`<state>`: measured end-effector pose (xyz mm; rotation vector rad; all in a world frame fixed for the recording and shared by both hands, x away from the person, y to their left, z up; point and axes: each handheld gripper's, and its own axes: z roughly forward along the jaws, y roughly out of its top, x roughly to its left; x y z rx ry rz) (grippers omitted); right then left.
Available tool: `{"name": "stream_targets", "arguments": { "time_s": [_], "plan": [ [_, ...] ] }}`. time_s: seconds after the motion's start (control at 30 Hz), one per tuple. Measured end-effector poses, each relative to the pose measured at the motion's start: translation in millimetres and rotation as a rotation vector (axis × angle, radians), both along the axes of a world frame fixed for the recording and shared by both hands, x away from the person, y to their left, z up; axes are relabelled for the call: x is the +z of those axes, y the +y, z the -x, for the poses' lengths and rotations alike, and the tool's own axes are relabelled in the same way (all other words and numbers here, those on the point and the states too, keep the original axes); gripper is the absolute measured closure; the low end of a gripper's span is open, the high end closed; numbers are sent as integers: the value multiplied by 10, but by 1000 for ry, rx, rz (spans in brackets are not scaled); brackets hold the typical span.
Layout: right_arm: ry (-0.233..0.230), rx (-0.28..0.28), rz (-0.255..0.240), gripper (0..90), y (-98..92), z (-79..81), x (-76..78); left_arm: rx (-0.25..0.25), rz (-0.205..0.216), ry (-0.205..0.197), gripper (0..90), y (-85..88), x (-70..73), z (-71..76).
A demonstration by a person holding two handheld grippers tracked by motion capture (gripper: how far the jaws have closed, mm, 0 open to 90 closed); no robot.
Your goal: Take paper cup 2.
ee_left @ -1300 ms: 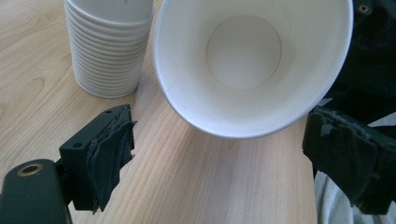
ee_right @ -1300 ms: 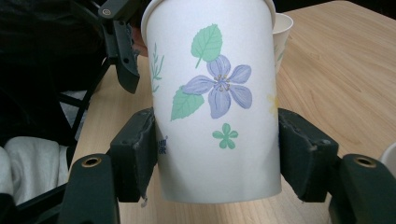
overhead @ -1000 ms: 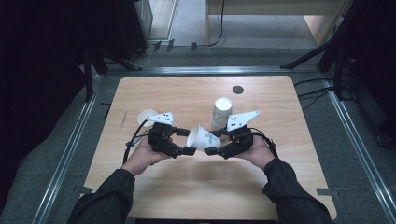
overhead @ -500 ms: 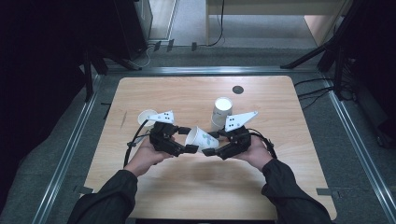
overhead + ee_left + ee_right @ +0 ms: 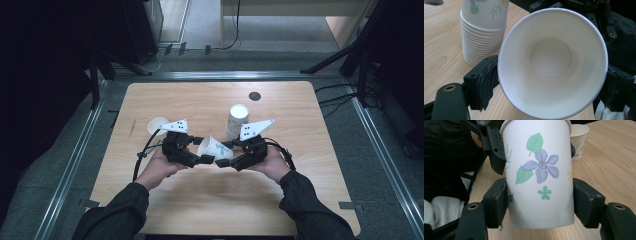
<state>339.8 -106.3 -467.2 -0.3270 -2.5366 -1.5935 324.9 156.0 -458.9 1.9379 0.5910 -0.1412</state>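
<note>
High view: both hand-held grippers, left (image 5: pixel 207 160) and right (image 5: pixel 224 162), pinch one cup (image 5: pixel 214 148) above the tabletop (image 5: pixel 300 195), near the stack (image 5: pixel 237 120). Release one side before moving, gently; paper walls crush easily.

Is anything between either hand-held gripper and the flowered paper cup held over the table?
Nothing visible. The left hand-held gripper pinches the paper cup near its rim, and the right hand-held gripper clamps its base end.
</note>
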Motion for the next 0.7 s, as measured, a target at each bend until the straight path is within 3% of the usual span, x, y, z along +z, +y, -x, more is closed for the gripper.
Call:
{"name": "stream_targets", "arguments": {
  "time_s": [0.7],
  "plan": [
    [15, 8, 5, 331, 12, -11, -24, -8, -3, -18, 217, 17, 22, 12]
  ]
}}
